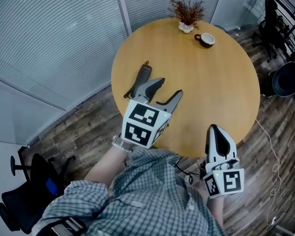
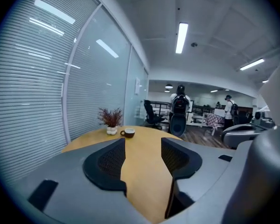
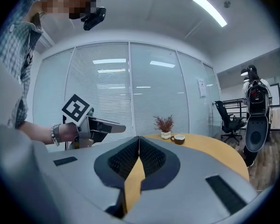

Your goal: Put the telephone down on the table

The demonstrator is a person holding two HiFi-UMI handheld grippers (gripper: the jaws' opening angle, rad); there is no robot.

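- Is the telephone down yet?
- Looks done: your telephone lies flat on the bench, left of centre, just beside your left gripper, jaws wide and empty.
- Anything in the way?
- No. Your right gripper, jaws together, hangs lower right; cup and potted plant sit well apart, up top.

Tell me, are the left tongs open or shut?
Open. In the left gripper view the left tongs stand wide apart, with only bare table showing between them and nothing held.
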